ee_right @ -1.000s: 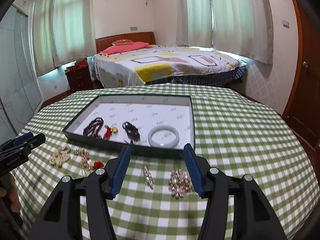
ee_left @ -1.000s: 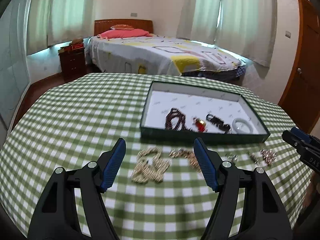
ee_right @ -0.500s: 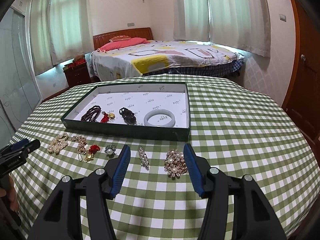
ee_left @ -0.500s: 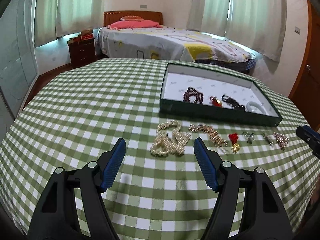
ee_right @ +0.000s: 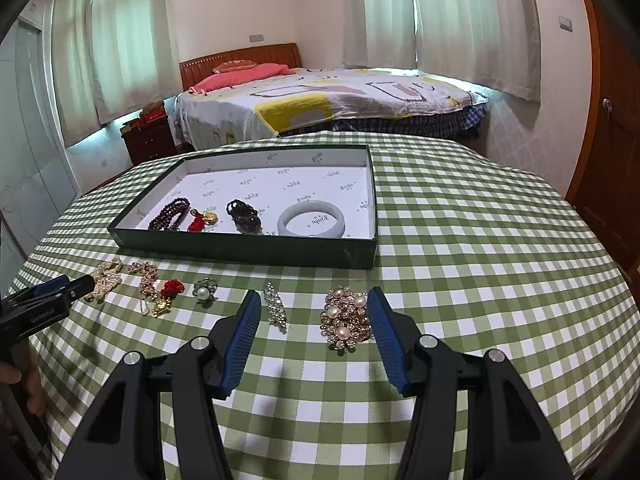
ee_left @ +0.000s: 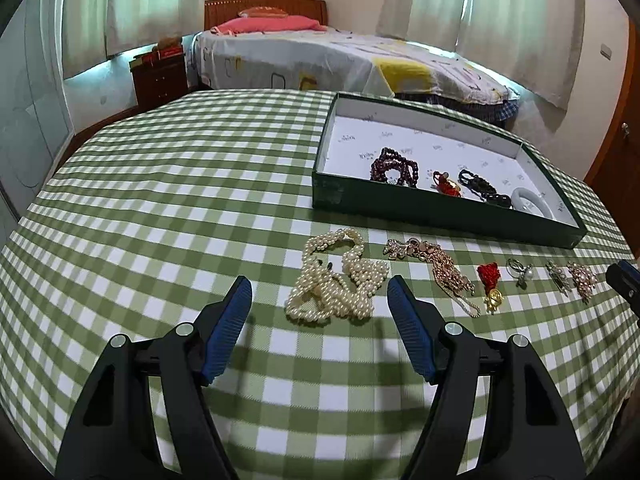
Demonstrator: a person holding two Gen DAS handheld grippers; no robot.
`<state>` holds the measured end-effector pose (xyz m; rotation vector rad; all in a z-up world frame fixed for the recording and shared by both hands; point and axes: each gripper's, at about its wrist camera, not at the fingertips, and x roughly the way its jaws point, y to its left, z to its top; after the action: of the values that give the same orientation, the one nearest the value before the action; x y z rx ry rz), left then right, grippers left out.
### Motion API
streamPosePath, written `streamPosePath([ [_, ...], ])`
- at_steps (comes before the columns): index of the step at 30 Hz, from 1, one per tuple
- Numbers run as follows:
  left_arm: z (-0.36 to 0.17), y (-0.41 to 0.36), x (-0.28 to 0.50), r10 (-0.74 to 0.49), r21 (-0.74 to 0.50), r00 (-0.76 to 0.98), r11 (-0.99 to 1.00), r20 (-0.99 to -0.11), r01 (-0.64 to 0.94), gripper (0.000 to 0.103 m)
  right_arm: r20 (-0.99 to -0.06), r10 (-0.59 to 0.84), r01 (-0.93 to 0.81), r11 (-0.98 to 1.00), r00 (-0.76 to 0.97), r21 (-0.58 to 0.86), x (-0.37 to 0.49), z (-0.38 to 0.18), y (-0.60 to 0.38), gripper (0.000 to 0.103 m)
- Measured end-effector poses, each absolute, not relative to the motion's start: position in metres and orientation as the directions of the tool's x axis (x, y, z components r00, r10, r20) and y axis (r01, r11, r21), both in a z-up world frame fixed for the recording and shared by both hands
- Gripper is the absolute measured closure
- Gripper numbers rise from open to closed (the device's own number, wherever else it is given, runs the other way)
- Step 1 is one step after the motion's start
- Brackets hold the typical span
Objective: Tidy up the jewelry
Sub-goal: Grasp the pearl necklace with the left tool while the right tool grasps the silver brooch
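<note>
Both grippers pulled back since last second, lower over cloth. Left gripper (ee_left: 319, 294) wide, facing pearl necklace (ee_left: 334, 280). Right gripper (ee_right: 314, 310) wide, pearl brooch (ee_right: 345, 317) beside right finger. Tray (ee_right: 256, 250) beyond: four pieces stowed; yours to move six.

You've four pieces in the green tray (ee_right: 248, 250); the pearl necklace (ee_left: 336, 280), ring (ee_right: 205, 289) and brooch (ee_right: 346, 322) lie before it.

green checked tablecloth (ee_left: 160, 208), bed (ee_right: 340, 100), pink pillow (ee_right: 240, 74), nightstand (ee_left: 160, 80)
</note>
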<state>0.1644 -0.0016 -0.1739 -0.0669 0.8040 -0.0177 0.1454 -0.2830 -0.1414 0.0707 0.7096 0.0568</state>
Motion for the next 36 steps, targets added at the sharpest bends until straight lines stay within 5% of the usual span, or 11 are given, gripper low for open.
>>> streamPosePath([
  [11, -0.186, -0.01, 0.19, -0.07, -0.079, 0.618, 0.997, -0.783, 0.013, 0.032, -0.673, 0.069, -0.007, 0.996, 0.736, 0.094, 0.159, -0.148, -0.291, 0.046],
  [16, -0.185, -0.005, 0.19, -0.081, -0.089, 0.627, 0.996, -0.774, 0.018, 0.074, -0.684, 0.076, -0.02, 0.996, 0.726, 0.089, 0.162, -0.151, -0.286, 0.046],
  [19, -0.185, -0.002, 0.189, -0.109, -0.115, 0.629, 0.993, -0.77, 0.032, 0.085, -0.69, 0.088, -0.038, 0.995, 0.718, 0.087, 0.164, -0.153, -0.28, 0.046],
  [29, -0.184, 0.008, 0.175, -0.132, -0.147, 0.644, 0.989, -0.754, 0.03, 0.088, -0.722, 0.139, -0.12, 0.99, 0.678, 0.079, 0.181, -0.161, -0.256, 0.049],
  [36, -0.177, 0.013, 0.172, -0.126, -0.148, 0.66, 0.989, -0.741, 0.022, 0.088, -0.776, 0.147, -0.141, 0.987, 0.614, 0.076, 0.197, -0.175, -0.249, 0.065],
])
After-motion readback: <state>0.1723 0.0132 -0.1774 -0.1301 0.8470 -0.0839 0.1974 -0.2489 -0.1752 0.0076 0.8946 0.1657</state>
